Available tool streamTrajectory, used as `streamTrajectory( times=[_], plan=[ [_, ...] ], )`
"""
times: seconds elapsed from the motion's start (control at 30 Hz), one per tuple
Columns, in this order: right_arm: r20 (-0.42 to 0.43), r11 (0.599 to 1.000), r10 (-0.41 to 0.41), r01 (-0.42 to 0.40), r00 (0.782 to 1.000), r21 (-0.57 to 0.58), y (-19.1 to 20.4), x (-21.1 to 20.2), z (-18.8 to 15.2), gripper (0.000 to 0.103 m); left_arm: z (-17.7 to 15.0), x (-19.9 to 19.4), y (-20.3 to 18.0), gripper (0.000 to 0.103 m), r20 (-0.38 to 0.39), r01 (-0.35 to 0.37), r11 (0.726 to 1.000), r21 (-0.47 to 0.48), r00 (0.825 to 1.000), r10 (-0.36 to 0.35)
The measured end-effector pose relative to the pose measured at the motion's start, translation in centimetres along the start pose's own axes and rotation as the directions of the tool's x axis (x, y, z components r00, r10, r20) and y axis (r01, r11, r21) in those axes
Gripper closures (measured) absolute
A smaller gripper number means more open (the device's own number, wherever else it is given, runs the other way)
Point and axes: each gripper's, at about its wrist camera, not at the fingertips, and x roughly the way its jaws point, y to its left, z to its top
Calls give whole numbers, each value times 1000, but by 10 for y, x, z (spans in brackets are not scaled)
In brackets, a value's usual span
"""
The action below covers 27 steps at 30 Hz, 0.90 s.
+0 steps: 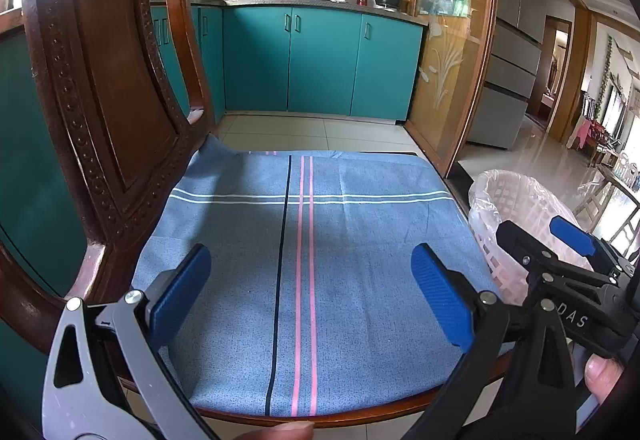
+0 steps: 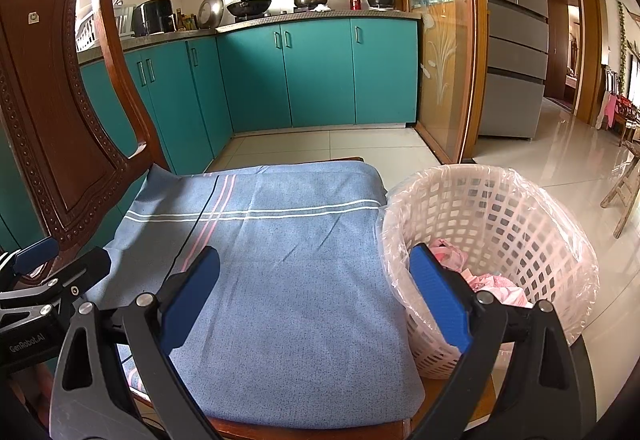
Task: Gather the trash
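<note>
While both of my grippers hover over the blue striped cloth [image 1: 320,260] on the dark wooden chair [image 1: 80,99], each stands wide apart and holds nothing. My left gripper [image 1: 320,296] faces bare cloth. My right gripper [image 2: 316,300] sits just left of the white plastic lattice basket [image 2: 520,224] (clear-bag lined); crumpled pink trash [image 2: 496,280] lies inside, just beyond its right fingertip [image 2: 436,300].

Teal kitchen cabinets [image 2: 320,71], pale tile floor [image 2: 328,147], carved wood chair [image 2: 52,111], grey fridge [image 2: 516,39]
</note>
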Motion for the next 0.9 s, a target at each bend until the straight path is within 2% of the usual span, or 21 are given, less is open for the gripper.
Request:
streamTrajectory(
  times=[0.9],
  plan=[
    [-3,1000,2,-2,1000,0,1,1,0,9,-4,1,-4,3,0,1,1000,11,1000,-1]
  ],
)
